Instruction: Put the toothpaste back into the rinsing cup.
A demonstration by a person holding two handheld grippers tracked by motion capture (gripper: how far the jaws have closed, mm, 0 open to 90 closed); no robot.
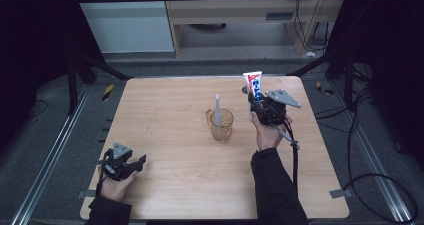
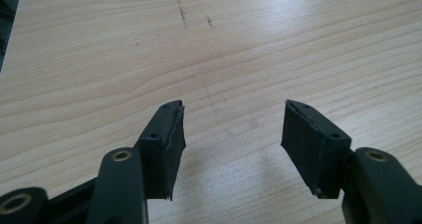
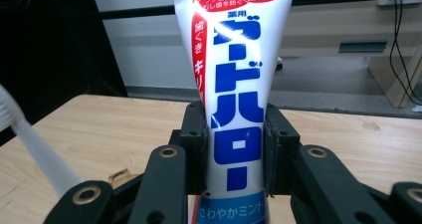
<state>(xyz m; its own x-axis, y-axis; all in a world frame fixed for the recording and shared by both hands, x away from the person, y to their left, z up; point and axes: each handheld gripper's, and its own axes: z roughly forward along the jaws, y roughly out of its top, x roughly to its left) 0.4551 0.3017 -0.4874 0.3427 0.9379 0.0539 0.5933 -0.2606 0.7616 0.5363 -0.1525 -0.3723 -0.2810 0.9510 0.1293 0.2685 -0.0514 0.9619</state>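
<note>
High view first: the right gripper (image 1: 260,101) is raised over the far right part of the wooden table (image 1: 165,185), its jaws clamped on a toothpaste tube (image 1: 253,83) that stands upright, crimped end at the top. Just to that gripper's left, a clear amber cup (image 1: 222,125) stands on the table with a white toothbrush (image 1: 218,111) leaning upright in it. The person's right hand (image 1: 268,132) grips the tool from below, a dark sleeve behind it.

Right gripper view shows the tube (image 3: 233,99) pinched at its lower body between both pads, white with blue lettering and a red band down one edge, rising well above the jaws. The toothbrush handle (image 3: 37,147) slants in at that gripper's left.

The left gripper (image 1: 134,162) sits low near the table's near left corner, well apart from the cup. In the left gripper view the left gripper (image 2: 233,134) has its jaws spread wide, with bare wood between them and a few faint dark marks (image 2: 182,12) farther ahead.
</note>
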